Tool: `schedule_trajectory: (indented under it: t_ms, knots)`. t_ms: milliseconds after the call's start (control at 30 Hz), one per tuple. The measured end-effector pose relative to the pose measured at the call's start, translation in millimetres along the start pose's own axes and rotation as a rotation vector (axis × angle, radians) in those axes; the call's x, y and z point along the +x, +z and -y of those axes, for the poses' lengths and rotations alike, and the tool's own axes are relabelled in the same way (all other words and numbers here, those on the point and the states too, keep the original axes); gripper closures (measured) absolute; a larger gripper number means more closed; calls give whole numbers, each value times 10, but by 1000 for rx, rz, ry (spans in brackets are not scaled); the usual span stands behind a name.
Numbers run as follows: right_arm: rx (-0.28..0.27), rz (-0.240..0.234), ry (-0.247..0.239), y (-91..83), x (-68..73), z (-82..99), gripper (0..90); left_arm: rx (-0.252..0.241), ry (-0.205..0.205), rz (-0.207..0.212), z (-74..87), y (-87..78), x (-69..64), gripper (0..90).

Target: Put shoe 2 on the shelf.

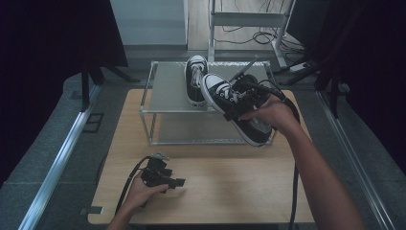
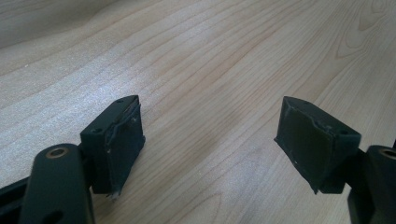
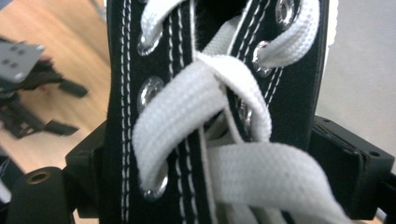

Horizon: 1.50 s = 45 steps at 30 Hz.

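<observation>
Two black jaws of right gripper (image 1: 235, 108) clenched on laced upper of black canvas sneaker with white laces (image 1: 214, 87), held tilted just above front right corner of grey metal rack (image 1: 163, 91). Matching second sneaker (image 1: 195, 79) on rack's top shelf. Left gripper (image 1: 177, 182) well before rack, jaws apart, empty.

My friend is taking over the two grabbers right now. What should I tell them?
Left gripper: jaws open, nothing between them, low over the wooden table near the front edge.
Right gripper: shut on the laced upper of a black sneaker, held tilted over the right side of the metal rack.
Done: the other sneaker already stands on the rack's top shelf.
Left: probably to set the held sneaker beside it, then let go.
</observation>
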State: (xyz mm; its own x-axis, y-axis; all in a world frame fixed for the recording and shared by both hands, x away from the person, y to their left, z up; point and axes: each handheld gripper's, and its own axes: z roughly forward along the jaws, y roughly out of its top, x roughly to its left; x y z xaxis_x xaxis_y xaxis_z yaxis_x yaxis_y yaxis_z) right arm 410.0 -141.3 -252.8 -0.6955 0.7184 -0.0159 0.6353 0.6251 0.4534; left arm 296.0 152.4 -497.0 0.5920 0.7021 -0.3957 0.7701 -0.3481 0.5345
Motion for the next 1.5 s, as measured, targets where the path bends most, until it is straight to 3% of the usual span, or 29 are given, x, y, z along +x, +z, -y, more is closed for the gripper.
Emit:
schedule_trajectory:
  t_ms: [367, 467, 833, 967, 1300, 1500]
  knots:
    - [41, 62, 167, 224, -294, -362, 130, -5, -1, 3, 9, -15, 18, 227]
    - [56, 82, 244, 327, -392, -489, 130, -7, 0, 5, 11, -28, 15, 227]
    - [94, 109, 437, 608, -705, -846, 130, -22, 0, 15, 20, -64, 11, 227]
    - [106, 142, 516, 706, -805, -974, 130, -22, -1, 17, 19, -72, 24, 227]
    - [152, 185, 605, 916, -825, -1269, 129, -38, -11, 22, 26, -121, 75, 228]
    - [179, 193, 650, 1102, -830, -1331, 126, -48, -13, 28, 33, -155, 74, 227]
